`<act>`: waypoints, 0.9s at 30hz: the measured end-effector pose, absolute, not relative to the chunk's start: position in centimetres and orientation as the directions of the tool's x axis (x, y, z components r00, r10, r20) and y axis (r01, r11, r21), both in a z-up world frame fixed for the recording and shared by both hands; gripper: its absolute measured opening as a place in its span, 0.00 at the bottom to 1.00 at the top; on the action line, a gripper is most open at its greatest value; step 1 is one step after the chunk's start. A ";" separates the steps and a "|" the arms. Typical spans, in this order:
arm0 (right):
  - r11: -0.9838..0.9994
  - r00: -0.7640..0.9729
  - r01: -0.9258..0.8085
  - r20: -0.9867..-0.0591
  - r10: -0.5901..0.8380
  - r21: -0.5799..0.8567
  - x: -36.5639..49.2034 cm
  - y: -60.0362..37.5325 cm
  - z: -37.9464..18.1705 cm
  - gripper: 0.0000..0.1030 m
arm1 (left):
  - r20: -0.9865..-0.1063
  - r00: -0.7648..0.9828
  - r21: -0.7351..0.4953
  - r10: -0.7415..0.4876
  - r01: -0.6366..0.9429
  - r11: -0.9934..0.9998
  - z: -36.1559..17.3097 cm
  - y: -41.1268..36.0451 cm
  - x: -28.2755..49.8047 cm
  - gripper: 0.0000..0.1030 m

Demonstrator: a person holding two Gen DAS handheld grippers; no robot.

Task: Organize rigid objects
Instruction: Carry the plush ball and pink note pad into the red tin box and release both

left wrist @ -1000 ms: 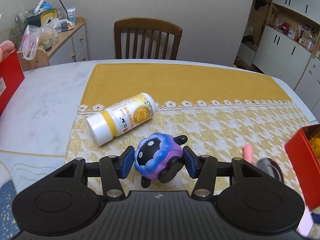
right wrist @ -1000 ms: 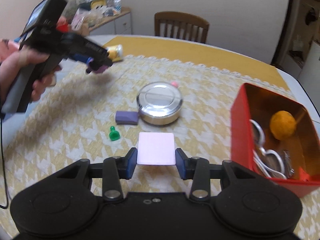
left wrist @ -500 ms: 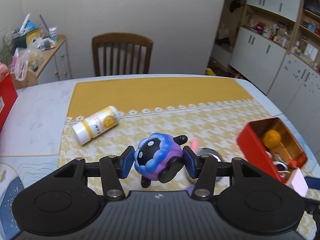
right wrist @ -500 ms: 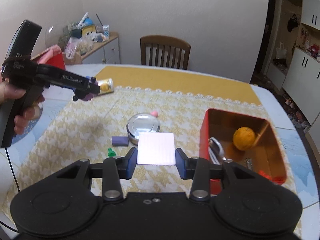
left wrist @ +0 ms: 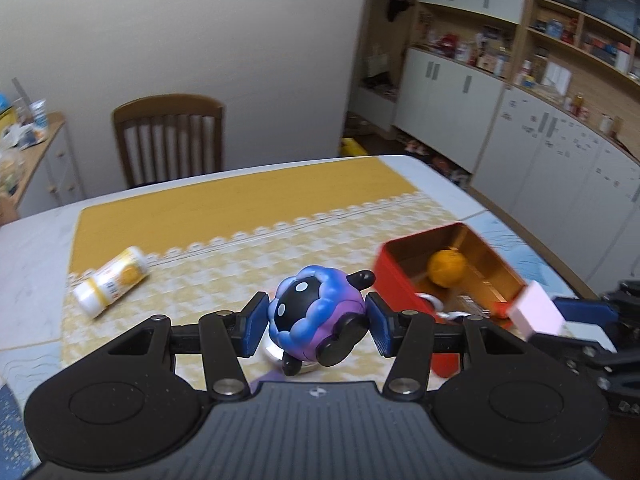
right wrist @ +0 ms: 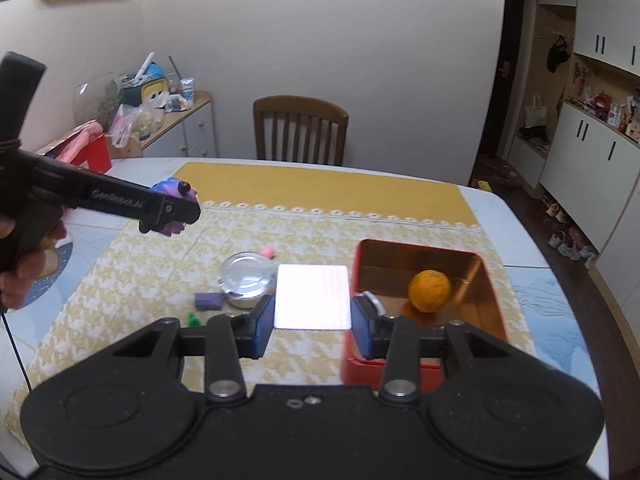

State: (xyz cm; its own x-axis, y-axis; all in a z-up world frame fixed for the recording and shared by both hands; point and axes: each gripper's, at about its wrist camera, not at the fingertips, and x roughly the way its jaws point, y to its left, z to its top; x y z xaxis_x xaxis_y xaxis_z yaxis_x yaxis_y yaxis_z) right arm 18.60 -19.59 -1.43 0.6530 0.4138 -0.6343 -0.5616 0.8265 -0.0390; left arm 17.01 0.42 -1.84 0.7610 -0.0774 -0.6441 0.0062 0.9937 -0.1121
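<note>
Your left gripper [left wrist: 316, 326] is pinching a round blue and purple toy figure [left wrist: 318, 320], held up in the air above the table. Your right gripper [right wrist: 313, 322] is pinching a flat pink block [right wrist: 313, 297], also in the air, just beside the red box [right wrist: 490, 280]. The box already has an orange ball [right wrist: 429, 291] and some metal bits inside. Left on the yellow cloth [right wrist: 360, 236] are a round silver tin [right wrist: 248, 280], a purple eraser [right wrist: 208, 300], a small green piece [right wrist: 193, 319], a little pink thing [right wrist: 268, 252] and a white and yellow bottle [left wrist: 110, 286]. So you have lots left to do. A second ago both grippers were lower, and the box looked farther from your toy.
</note>
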 end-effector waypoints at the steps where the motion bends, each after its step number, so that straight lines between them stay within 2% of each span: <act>1: 0.830 0.658 -0.556 -0.633 0.408 -0.043 18.8 -19.9 -1.4 0.38 | -0.642 0.761 -0.111 -0.089 0.022 0.994 -1.8 -0.3 17.2 0.50; 14: 0.889 0.696 -0.449 -0.661 0.281 -0.094 23.0 -25.9 -3.2 0.38 | -0.671 0.716 -0.055 -0.192 0.211 0.976 -3.1 -9.0 21.3 0.50; 27: 0.908 0.670 -0.401 -0.716 0.199 -0.123 27.5 -28.3 -7.0 0.38 | -0.746 0.638 -0.007 -0.190 0.277 0.961 -7.0 -13.8 28.5 0.50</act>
State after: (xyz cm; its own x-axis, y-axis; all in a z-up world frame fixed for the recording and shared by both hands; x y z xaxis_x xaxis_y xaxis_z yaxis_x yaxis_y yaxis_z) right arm 27.54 -28.28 -7.02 0.6698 0.1987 -0.7155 -0.4010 0.9077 -0.1233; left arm 28.46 -13.83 -6.96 0.6385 -0.1899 -0.7458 0.2772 0.9608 -0.0074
